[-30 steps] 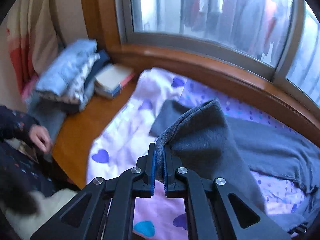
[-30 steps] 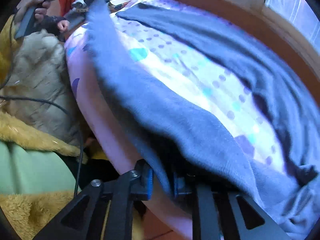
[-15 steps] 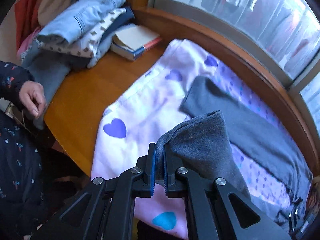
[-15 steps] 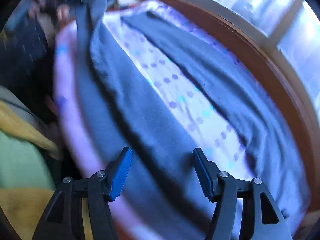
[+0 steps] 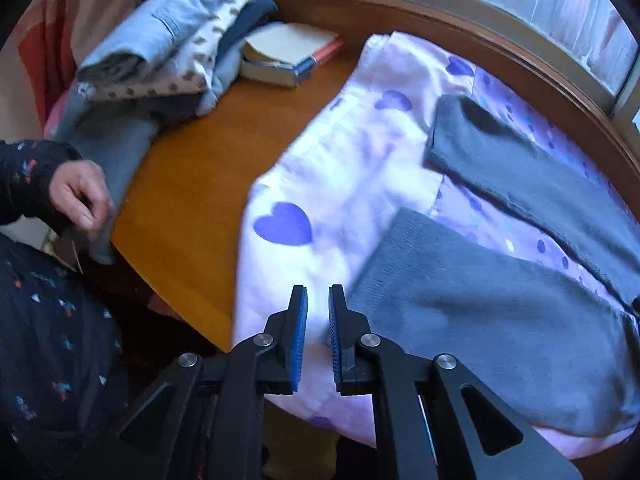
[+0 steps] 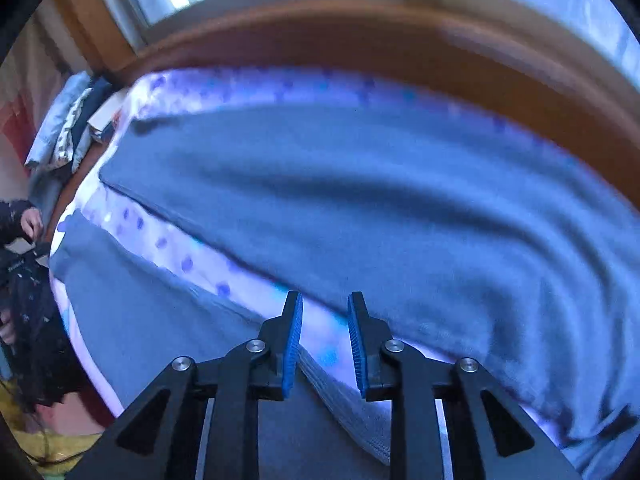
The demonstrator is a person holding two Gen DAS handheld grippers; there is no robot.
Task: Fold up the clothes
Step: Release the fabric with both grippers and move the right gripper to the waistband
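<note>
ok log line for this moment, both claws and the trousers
left claw: opening, empty | right claw: closing, empty | grey trousers: flat on quilt, legs apart

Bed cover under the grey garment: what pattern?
Pale lilac bed cover with purple hearts and dots; clearest in the left wrist view.

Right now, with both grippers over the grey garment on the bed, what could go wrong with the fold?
The left gripper is opening with nothing between its pads; the grey garment lies loose, so its laid edge may slip askew. The right gripper is closing over the gap between the two grey sections and may pinch the heart-print sheet too. The right wrist view is blurred.
</note>
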